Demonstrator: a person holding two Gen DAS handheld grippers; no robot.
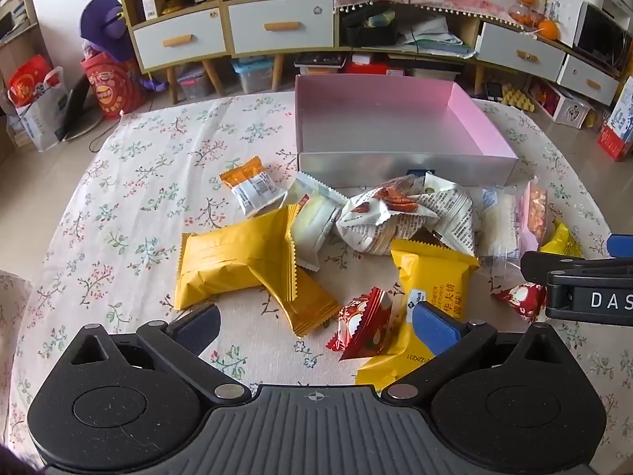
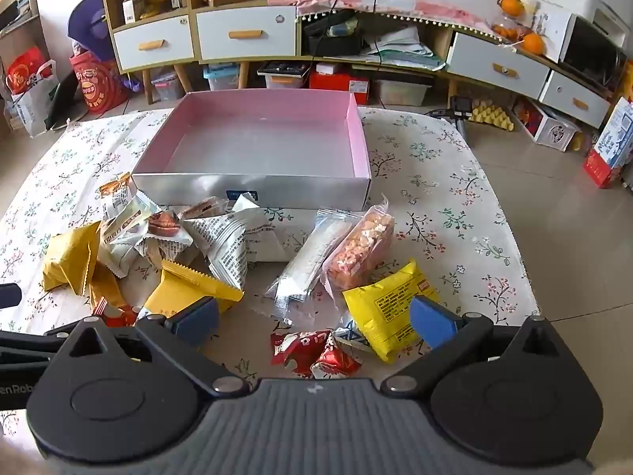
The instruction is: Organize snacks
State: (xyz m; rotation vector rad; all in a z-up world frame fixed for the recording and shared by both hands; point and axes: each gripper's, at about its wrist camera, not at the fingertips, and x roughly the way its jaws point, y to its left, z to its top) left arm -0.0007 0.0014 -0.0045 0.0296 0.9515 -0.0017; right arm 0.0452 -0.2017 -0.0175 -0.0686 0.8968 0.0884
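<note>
An empty pink-lined box [image 1: 395,118] [image 2: 261,138] stands on the flowered tablecloth. Several snack packets lie in a heap in front of it: yellow packets [image 1: 233,261] [image 2: 387,308], white printed packets [image 1: 399,213] [image 2: 225,241], an orange-and-white packet [image 1: 249,186], a clear bar [image 2: 312,261], a pink crumbly bar [image 2: 364,249] and small red packets [image 1: 364,324] [image 2: 312,350]. My left gripper [image 1: 316,322] is open and empty, low over the near red and yellow packets. My right gripper [image 2: 312,320] is open and empty over the red packets; it also shows in the left wrist view [image 1: 585,277].
The table [image 2: 455,182] ends in a rounded edge on the right, with tiled floor beyond. Behind the table stand a low cabinet with drawers [image 1: 277,27], bags [image 1: 107,87] and storage boxes on the floor.
</note>
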